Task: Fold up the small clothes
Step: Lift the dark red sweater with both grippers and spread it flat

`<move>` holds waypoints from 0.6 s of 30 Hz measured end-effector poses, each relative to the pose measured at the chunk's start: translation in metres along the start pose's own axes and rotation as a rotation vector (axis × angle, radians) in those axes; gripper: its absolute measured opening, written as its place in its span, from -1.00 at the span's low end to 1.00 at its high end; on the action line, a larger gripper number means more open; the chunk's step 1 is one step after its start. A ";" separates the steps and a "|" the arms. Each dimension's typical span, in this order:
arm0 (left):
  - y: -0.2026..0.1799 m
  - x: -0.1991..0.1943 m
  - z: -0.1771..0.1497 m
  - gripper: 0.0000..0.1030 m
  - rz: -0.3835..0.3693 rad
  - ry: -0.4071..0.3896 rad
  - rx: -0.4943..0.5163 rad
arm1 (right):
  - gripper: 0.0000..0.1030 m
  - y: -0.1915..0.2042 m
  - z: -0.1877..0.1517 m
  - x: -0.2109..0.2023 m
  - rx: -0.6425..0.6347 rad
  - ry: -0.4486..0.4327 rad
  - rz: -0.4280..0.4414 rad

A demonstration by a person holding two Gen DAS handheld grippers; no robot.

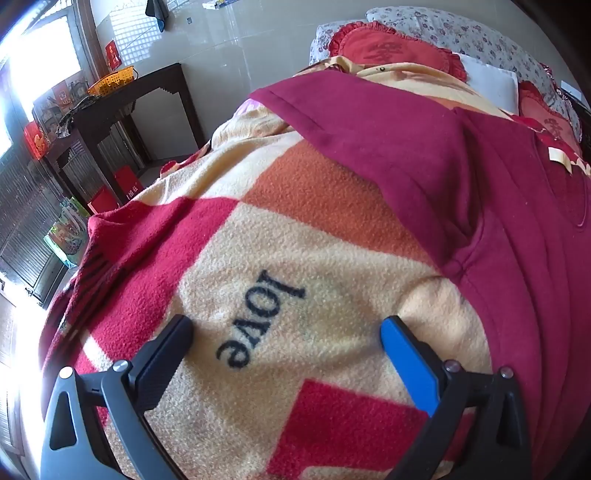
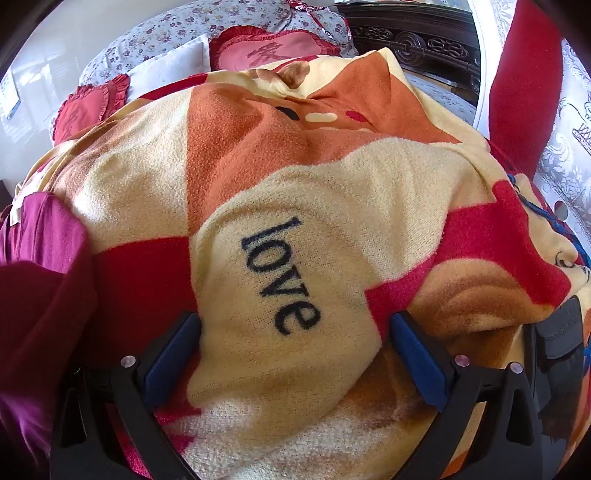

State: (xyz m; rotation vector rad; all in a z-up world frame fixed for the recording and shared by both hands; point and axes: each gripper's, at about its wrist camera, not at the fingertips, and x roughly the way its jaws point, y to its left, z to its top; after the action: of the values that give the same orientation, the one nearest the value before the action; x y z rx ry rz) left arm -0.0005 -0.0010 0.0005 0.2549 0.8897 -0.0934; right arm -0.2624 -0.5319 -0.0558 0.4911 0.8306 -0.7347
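Now both grippers low over a fleece blanket (image 1: pixel 258 236) on a bed, cream, orange and red patches, black word "love" printed on it. Left gripper (image 1: pixel 286 326) spread wide, nothing between the fingers (image 1: pixel 406 362), tips just above or touching the blanket on each side of the word "love" (image 1: pixel 260 319); contact hard to tell. Right gripper (image 2: pixel 295 321) also spread wide and gripping nothing, tips at the blanket on both sides of another "love" (image 2: pixel 280 275). Dark red garment (image 1: pixel 461 177) spread on the blanket, to the right and ahead of the left gripper, one straight hem running across the far side, a sleeve or folded edge coming down toward the right finger. Same garment (image 2: pixel 40 266) at the left edge of the right wrist view, just beside the left finger of that gripper, partly bunched. Behind, near the head of the bed, red frilled pillows (image 1: pixel 391 50), a white pillow (image 1: pixel 487 83) and a flowered cover (image 2: pixel 177 33). Far left in the left wrist view, a dark wooden table (image 1: pixel 129 99) with a yellow basket (image 1: pixel 110 79) on top, bright window beside.
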 end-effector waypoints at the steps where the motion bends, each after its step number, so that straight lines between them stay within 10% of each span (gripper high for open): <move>1: 0.000 0.000 0.000 1.00 0.000 0.000 0.000 | 0.69 0.000 0.000 0.000 0.000 0.000 0.001; 18: 0.002 -0.013 0.004 0.98 -0.056 0.068 0.036 | 0.69 -0.001 0.000 0.002 -0.001 -0.001 -0.001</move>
State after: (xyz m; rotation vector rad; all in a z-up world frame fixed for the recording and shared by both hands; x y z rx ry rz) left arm -0.0049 -0.0008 0.0135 0.2675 0.9637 -0.1536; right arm -0.2619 -0.5338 -0.0576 0.4901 0.8303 -0.7352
